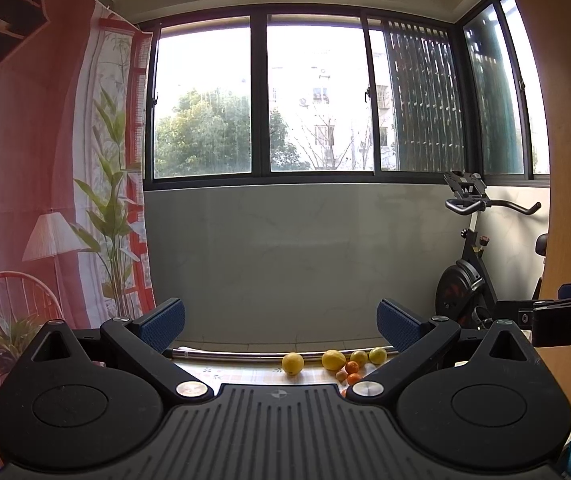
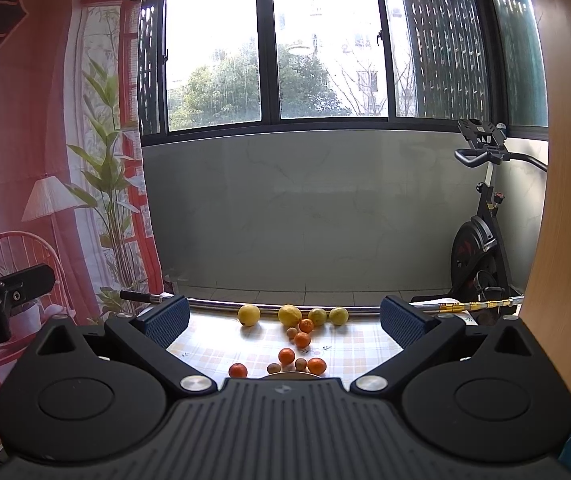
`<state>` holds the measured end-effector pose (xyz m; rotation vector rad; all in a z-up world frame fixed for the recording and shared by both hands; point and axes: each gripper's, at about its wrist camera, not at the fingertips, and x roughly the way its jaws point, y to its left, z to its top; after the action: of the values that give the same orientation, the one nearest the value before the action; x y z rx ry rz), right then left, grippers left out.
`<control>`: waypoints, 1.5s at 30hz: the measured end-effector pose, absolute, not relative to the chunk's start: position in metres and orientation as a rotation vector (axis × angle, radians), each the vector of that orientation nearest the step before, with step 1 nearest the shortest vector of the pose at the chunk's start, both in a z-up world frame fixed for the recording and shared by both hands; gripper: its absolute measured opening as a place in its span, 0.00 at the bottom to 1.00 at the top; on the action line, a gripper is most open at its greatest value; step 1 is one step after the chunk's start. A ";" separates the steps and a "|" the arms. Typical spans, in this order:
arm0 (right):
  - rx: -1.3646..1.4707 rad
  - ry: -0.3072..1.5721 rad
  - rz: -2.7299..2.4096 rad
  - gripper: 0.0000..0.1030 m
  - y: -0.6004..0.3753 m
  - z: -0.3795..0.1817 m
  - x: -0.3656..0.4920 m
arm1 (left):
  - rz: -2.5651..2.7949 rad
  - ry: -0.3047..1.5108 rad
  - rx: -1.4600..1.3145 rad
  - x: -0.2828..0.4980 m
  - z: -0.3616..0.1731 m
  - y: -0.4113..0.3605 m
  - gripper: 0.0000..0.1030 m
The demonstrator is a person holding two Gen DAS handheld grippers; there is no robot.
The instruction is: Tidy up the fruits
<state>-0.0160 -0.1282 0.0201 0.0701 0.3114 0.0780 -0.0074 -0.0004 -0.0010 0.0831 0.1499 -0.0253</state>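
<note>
Several yellow lemons line the far edge of a checked tablecloth, also in the left wrist view. Small oranges and brown kiwis lie nearer, with an orange at the left. A pale plate rim peeks above the right gripper body. My right gripper is open and empty, held above the near table. My left gripper is open and empty, further back; small oranges show between its fingers.
A metal rail runs along the table's far edge. An exercise bike stands at the right by a wooden panel. A printed curtain hangs at the left. The other gripper shows at each view's side.
</note>
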 end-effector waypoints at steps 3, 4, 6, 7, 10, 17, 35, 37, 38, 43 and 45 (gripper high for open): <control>0.071 0.311 0.077 1.00 -0.128 0.021 -0.016 | -0.025 0.149 0.083 -0.007 -0.001 0.000 1.00; 0.071 0.311 0.077 1.00 -0.128 0.021 -0.016 | -0.026 0.150 0.083 -0.007 -0.001 -0.001 1.00; 0.070 0.311 0.077 1.00 -0.128 0.021 -0.016 | -0.031 0.151 0.085 -0.008 -0.001 -0.001 1.00; 0.070 0.311 0.077 1.00 -0.128 0.021 -0.016 | -0.033 0.151 0.086 -0.008 -0.001 -0.001 1.00; 0.071 0.311 0.078 1.00 -0.129 0.021 -0.016 | -0.035 0.151 0.088 -0.008 -0.001 -0.002 1.00; 0.071 0.311 0.080 1.00 -0.128 0.022 -0.017 | -0.035 0.151 0.087 -0.008 -0.001 -0.002 1.00; 0.069 0.312 0.086 1.00 -0.126 0.021 -0.018 | -0.033 0.160 0.083 -0.007 -0.002 0.000 1.00; 0.071 0.315 0.086 1.00 -0.126 0.021 -0.018 | -0.025 0.166 0.081 -0.005 -0.002 0.001 1.00; 0.072 0.317 0.088 1.00 -0.126 0.019 -0.018 | -0.018 0.172 0.078 -0.004 -0.002 0.001 1.00; 0.085 0.341 0.084 1.00 -0.130 0.011 -0.007 | 0.009 0.250 0.043 0.017 -0.009 0.005 1.00; 0.096 0.366 0.083 1.00 -0.135 0.005 0.004 | 0.009 0.289 0.018 0.029 -0.016 0.011 1.00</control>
<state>0.0044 -0.1346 0.0047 0.0964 0.3659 0.0833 0.0290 0.0106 -0.0156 0.0180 0.2893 0.0094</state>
